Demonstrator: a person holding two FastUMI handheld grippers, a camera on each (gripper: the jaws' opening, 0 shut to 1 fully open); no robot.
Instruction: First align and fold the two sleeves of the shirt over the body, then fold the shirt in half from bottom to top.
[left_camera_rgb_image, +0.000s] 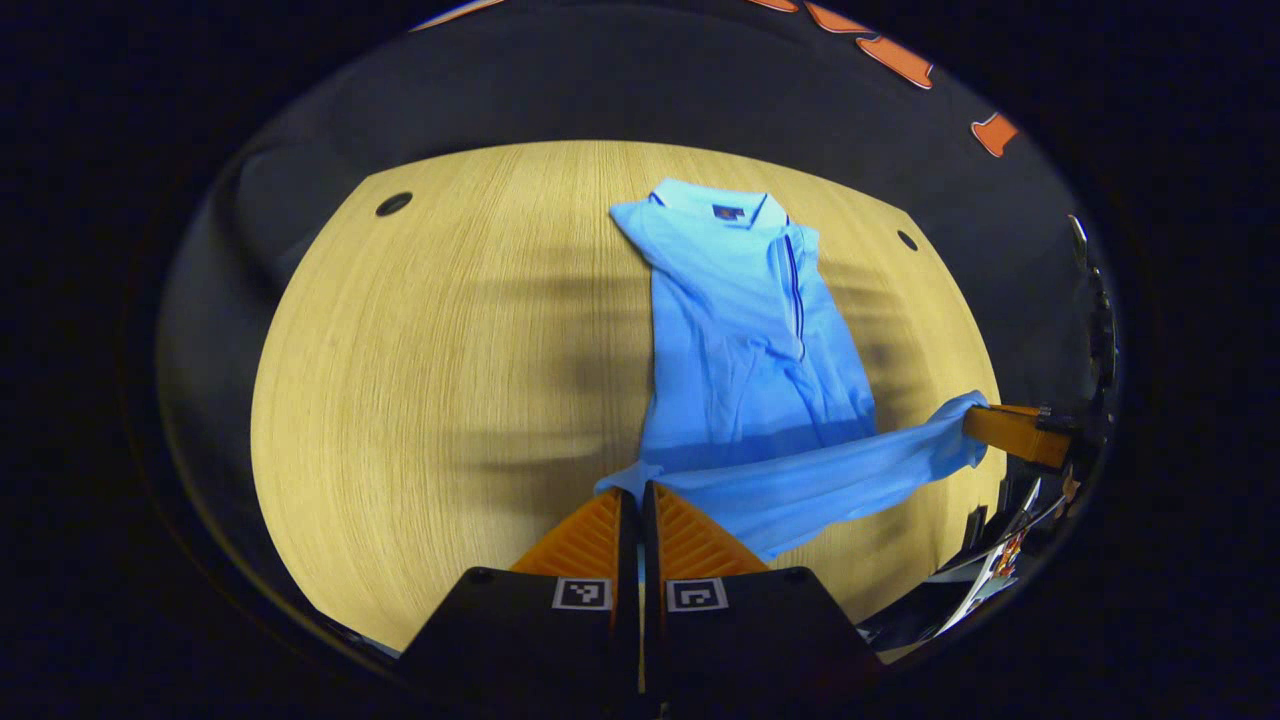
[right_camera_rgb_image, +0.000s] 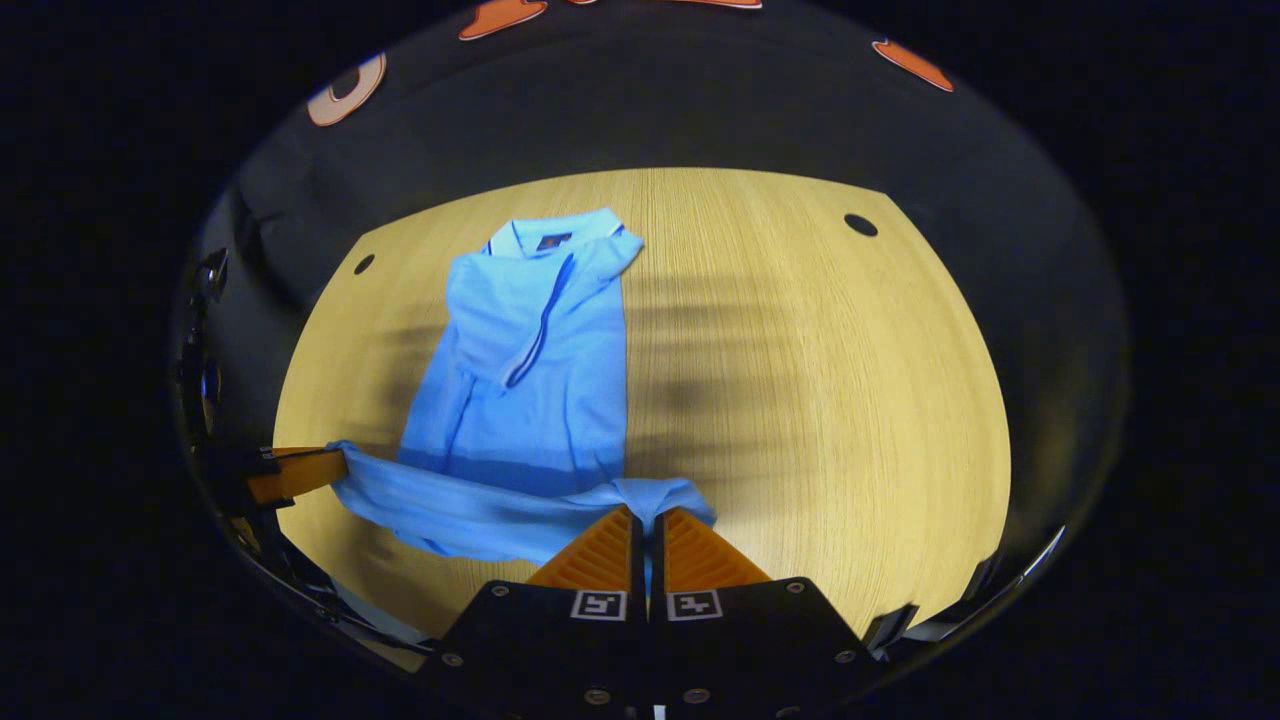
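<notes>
Wooden table (left_camera_rgb_image: 430, 400) with a pale grain stands in front of the black cloth wall, and 2 small dark holes sit near its far corners, 1 hole (left_camera_rgb_image: 393, 203) to the left and 1 to the right. On the table lies the shirt (left_camera_rgb_image: 745, 330), light blue, with its collar (left_camera_rgb_image: 712, 205) toward the far edge and a thin dark stripe along the placket. Both sleeves are already folded over the body, so the shirt is a narrow strip.

Its hem (left_camera_rgb_image: 800, 480) is lifted off the table at the near edge and hangs stretched between the 2 grippers. The left gripper (left_camera_rgb_image: 640, 492) has its fingers closed together on 1 corner of the hem; only a thin gap with cloth shows between them. In the right gripper view, the right gripper (right_camera_rgb_image: 648, 515) is closed in the same way on the other corner, with cloth bunched at its tips. In that view the left gripper appears at the left side, pinching the far end of the hem.
</notes>
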